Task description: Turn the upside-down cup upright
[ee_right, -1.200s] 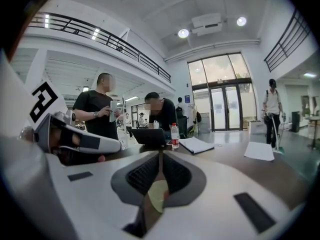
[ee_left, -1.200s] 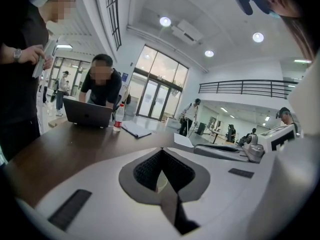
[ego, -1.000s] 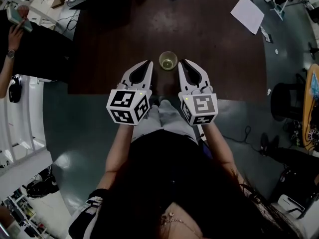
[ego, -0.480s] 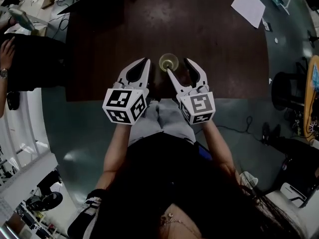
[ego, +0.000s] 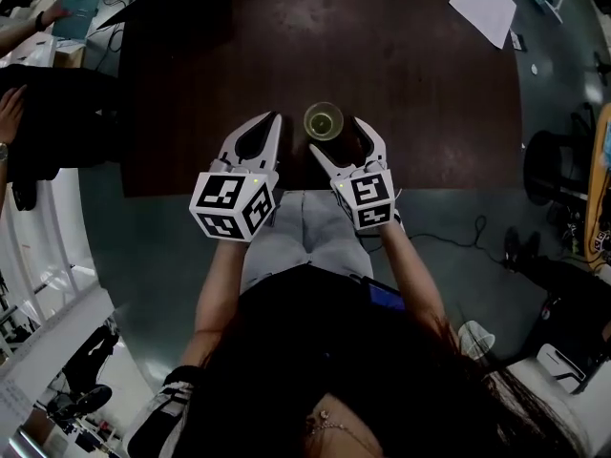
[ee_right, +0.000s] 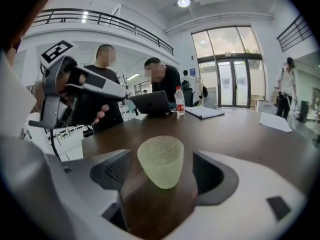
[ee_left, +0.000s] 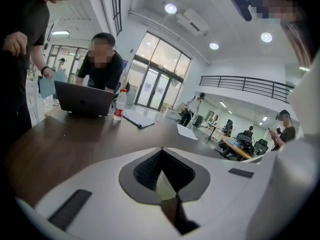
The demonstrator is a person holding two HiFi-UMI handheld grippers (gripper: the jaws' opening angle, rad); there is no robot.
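A pale green, dimpled, see-through cup (ego: 324,121) (ee_right: 160,160) stands near the front edge of the dark wooden table (ego: 420,113), its wide end up and its narrow end on the wood. My right gripper (ego: 336,134) (ee_right: 161,159) is open; its jaws have just been opening. The cup sits between its fingertips, and neither pad touches it. My left gripper (ego: 274,118) (ee_left: 161,151) is shut and holds nothing, just left of the cup. A pale sliver of the cup shows through the gap behind its closed tips.
A laptop (ee_left: 82,99), a red-labelled bottle (ee_left: 118,106) and a notebook (ee_left: 137,119) lie at the table's far end, where people stand. A white sheet (ego: 482,8) lies at the far right. The table's near edge (ego: 315,187) is just behind the grippers.
The right gripper's jaws went from shut to wide open, and it sank to the table until its jaws flanked the cup. The left gripper drifted slightly down and left. The cup stayed put.
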